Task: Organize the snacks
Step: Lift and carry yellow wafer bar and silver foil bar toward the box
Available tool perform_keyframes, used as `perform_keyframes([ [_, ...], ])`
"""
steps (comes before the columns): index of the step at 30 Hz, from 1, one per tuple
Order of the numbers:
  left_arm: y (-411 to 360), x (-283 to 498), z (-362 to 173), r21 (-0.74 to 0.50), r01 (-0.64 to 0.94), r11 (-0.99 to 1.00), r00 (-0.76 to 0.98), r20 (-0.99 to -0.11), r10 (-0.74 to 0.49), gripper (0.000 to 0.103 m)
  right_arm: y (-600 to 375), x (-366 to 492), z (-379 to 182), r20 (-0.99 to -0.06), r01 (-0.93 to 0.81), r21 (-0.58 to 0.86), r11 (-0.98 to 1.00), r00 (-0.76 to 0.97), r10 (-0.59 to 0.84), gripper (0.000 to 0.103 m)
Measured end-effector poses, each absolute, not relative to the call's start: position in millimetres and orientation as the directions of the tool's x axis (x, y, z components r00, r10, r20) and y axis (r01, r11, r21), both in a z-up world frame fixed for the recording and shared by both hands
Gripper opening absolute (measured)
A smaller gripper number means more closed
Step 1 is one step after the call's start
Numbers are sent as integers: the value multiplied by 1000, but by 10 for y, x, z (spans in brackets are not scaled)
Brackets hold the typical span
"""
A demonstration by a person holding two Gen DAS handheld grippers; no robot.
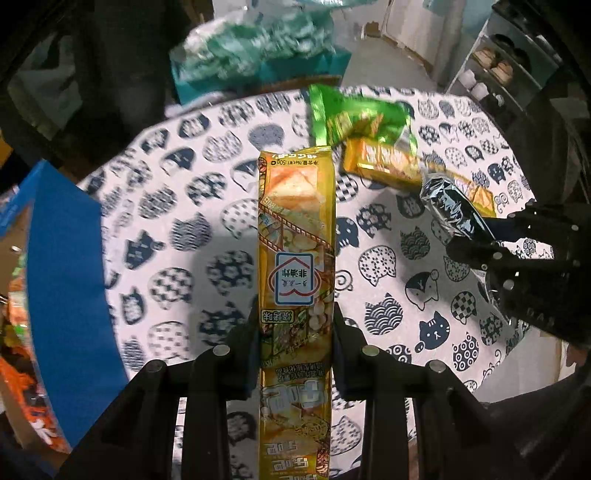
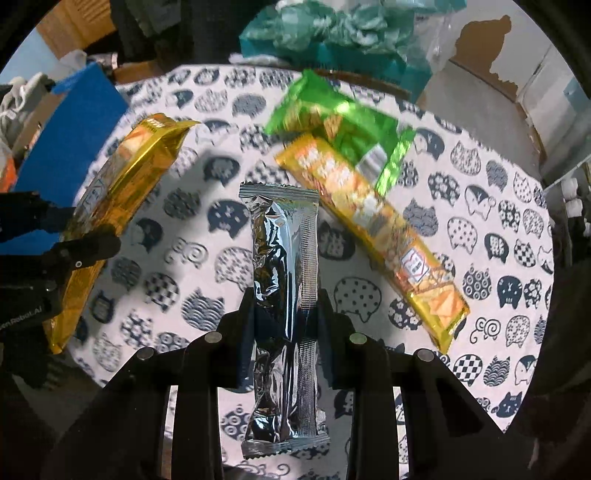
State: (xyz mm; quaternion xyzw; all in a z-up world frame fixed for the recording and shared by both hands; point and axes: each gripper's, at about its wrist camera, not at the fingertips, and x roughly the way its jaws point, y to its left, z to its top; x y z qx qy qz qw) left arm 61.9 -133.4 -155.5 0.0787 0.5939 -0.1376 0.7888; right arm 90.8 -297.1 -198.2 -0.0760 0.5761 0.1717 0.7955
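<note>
My left gripper (image 1: pixel 295 321) is shut on a long yellow snack pack (image 1: pixel 297 236), held above the cat-print tablecloth (image 1: pixel 177 229). It also shows at the left of the right wrist view (image 2: pixel 122 192). My right gripper (image 2: pixel 284 310) is shut on a silver foil snack pack (image 2: pixel 284 266), which shows at the right of the left wrist view (image 1: pixel 450 203). A second yellow pack (image 2: pixel 373 225) lies on the table, with a green pack (image 2: pixel 340 125) overlapping its far end. Both lie in the left wrist view too: yellow (image 1: pixel 388 162), green (image 1: pixel 362 118).
A blue box (image 1: pixel 62 266) with orange snack packs inside stands at the table's left edge, also in the right wrist view (image 2: pixel 70 129). Teal plastic bags (image 2: pixel 332 33) lie behind the table. A white shelf (image 1: pixel 498 66) stands at the far right.
</note>
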Motion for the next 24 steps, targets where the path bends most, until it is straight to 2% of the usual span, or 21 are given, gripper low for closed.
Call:
perform_keyframes([
  [24,-959,433,-784,122,329,936,501,-863,-64,32,-2527,752,-1018,-876,-439,104,892,385,291,28],
])
